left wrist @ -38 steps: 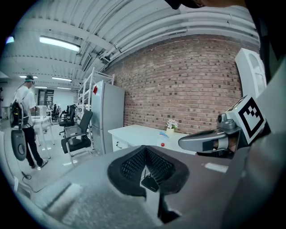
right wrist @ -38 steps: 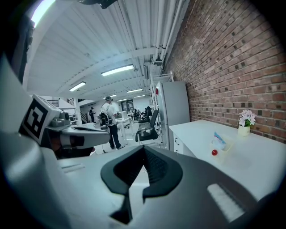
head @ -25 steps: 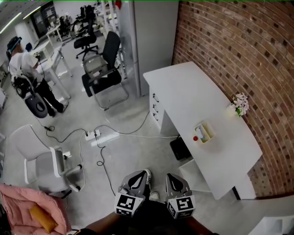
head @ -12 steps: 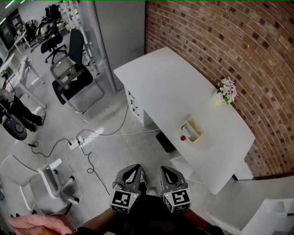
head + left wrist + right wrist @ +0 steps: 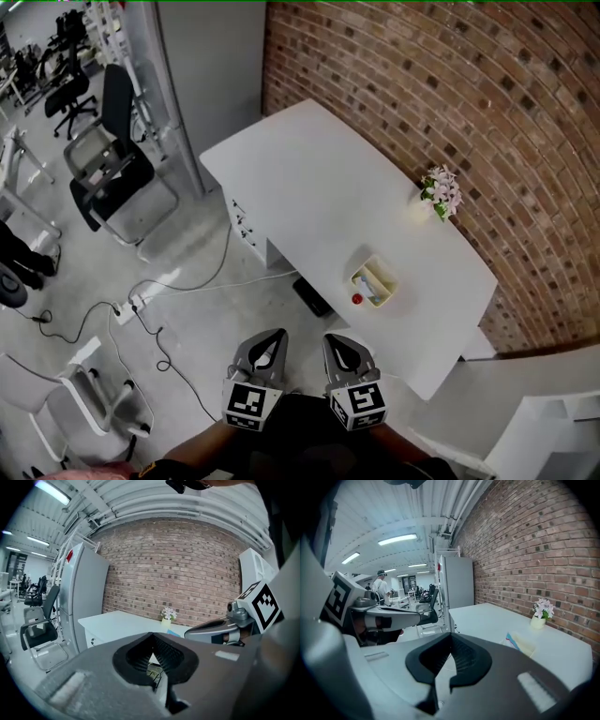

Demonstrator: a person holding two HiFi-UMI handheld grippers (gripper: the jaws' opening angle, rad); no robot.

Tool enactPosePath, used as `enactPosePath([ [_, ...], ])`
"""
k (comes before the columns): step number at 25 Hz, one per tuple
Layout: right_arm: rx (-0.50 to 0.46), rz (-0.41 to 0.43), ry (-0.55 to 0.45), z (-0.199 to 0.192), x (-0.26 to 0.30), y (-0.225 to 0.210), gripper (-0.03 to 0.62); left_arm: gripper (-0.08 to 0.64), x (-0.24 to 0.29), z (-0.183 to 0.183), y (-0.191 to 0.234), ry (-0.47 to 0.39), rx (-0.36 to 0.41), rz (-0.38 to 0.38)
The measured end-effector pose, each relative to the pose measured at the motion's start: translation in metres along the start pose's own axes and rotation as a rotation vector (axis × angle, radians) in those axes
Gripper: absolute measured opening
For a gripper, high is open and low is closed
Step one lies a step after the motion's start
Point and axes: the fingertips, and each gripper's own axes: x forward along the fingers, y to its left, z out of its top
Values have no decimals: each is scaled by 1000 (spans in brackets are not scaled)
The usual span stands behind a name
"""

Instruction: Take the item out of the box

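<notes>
Box [image 5: 373, 283] open-topped, smooth white desk [image 5: 309, 187], left tool [image 5: 272, 339], right tool [image 5: 336, 342] closed

You have even, bright light from ceiling strips [image 5: 396, 539] above and beyond your jaws, only soft shadows beneath the white table [image 5: 309, 178] ahead of them, and gripper views that bow the brick wall [image 5: 178, 564], blacken at the corners and blur closest to the lens.

White table [image 5: 319, 187] bears a box [image 5: 373, 283], small red thing [image 5: 356, 299] and flowers [image 5: 439, 190].
</notes>
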Motion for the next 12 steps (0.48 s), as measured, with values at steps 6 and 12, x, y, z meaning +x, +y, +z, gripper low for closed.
enactPosePath([
  [6,-28,-25,12,10,14,-7,2,5,17,3,13,-12,-27,-26],
  [12,-15,-64,36,9,22,-26,2,5,36,6,14,-5,-35,-46],
])
